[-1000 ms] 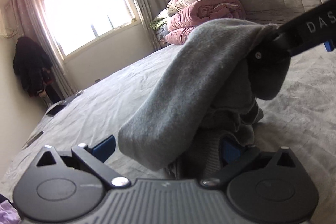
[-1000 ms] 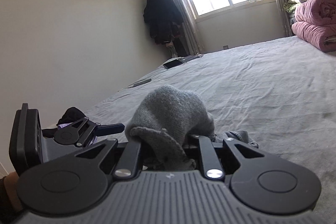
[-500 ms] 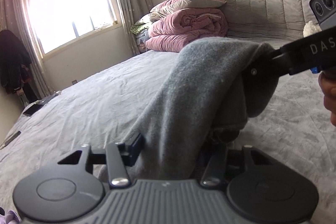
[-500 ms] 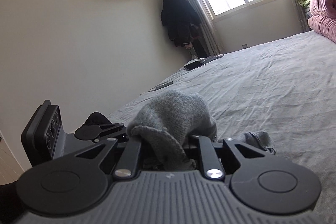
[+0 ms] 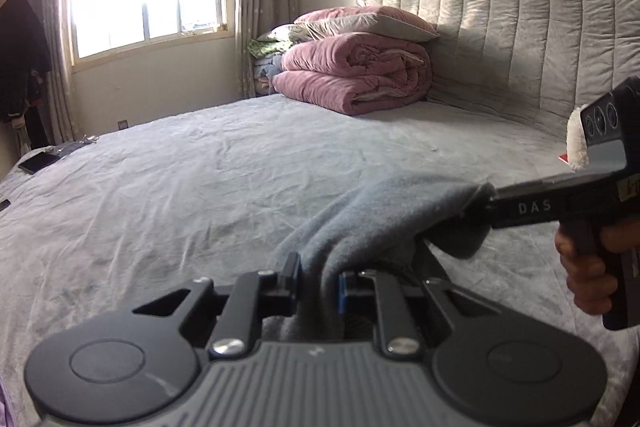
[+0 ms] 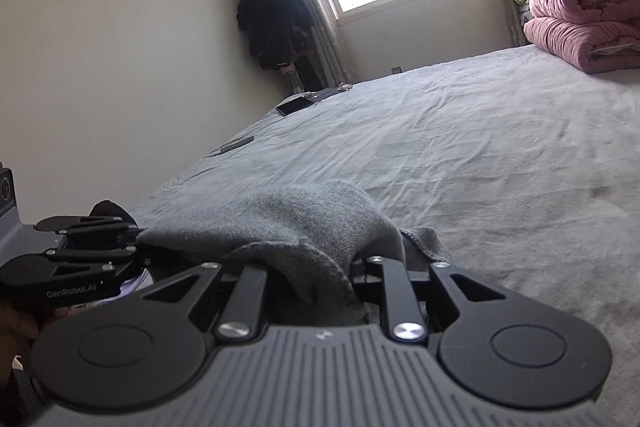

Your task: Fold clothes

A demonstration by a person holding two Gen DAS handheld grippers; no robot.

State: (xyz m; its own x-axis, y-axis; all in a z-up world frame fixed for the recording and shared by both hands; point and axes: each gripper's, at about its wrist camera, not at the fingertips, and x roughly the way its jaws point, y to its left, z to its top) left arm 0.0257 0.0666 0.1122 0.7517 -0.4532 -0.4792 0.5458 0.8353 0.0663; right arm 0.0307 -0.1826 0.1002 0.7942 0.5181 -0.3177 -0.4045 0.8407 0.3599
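Note:
A grey knit garment (image 5: 384, 223) hangs stretched between both grippers just above the grey bed (image 5: 180, 195). My left gripper (image 5: 320, 279) is shut on one end of it, the cloth pinched between the blue pads. My right gripper (image 6: 308, 279) is shut on the other end; the garment (image 6: 304, 223) bunches over its jaws. In the left wrist view the right gripper (image 5: 480, 211) comes in from the right, held by a hand. In the right wrist view the left gripper (image 6: 136, 239) shows at the left, clamped on the cloth.
Folded pink quilts and pillows (image 5: 356, 67) are stacked by the padded headboard (image 5: 520, 39). A phone (image 6: 294, 105) and a thin dark object (image 6: 236, 145) lie near the bed's far edge. A dark coat (image 6: 272, 19) hangs by the window. A dark item (image 6: 108, 211) lies behind the left gripper.
The left gripper has closed on the garment, having been open a second ago. Both grippers have come down, so the cloth hangs lower and flatter over the bed.

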